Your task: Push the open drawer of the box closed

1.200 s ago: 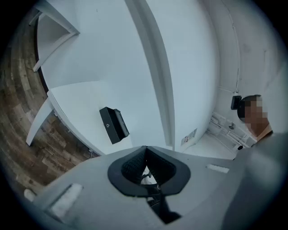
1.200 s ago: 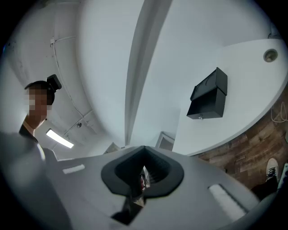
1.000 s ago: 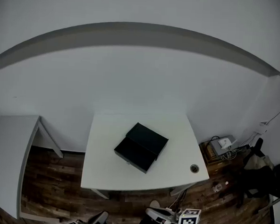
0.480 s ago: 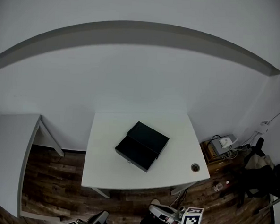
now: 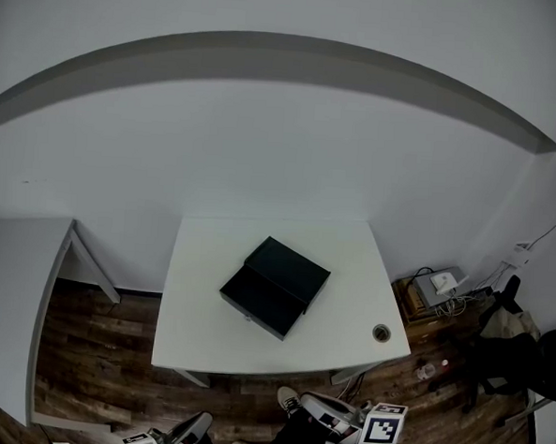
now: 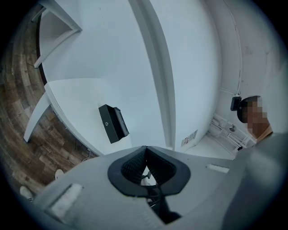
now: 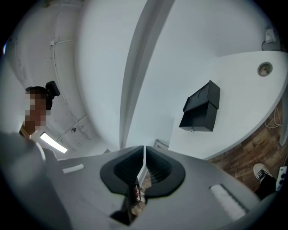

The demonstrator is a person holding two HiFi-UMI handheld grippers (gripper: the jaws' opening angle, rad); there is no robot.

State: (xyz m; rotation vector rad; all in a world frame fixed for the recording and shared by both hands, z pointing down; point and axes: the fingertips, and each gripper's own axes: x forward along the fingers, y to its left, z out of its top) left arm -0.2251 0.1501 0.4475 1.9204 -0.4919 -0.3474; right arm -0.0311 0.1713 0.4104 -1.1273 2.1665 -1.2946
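A black box (image 5: 285, 274) lies at an angle in the middle of the white table (image 5: 350, 268), and its drawer (image 5: 254, 304) stands pulled out toward the front left. The box also shows in the left gripper view (image 6: 113, 122) and in the right gripper view (image 7: 201, 108). Both grippers are held short of the table, far from the box. My left gripper (image 5: 198, 427) (image 6: 145, 150) is shut and empty. My right gripper (image 5: 312, 403) (image 7: 144, 150) shows a thin slit between its jaws, which have just been opening with nothing between them.
A round cable hole (image 5: 381, 333) sits in the table's front right corner. A second white table (image 5: 11, 294) stands at the left. A grey device with cables (image 5: 440, 284) and a dark chair (image 5: 523, 358) are on the wooden floor at the right. A person's shoe (image 5: 291, 398) is near the right gripper.
The head view has shifted, so the table and box sit slightly further left. The right gripper's marker cube has drifted right and a little up. The box stays put on the table.
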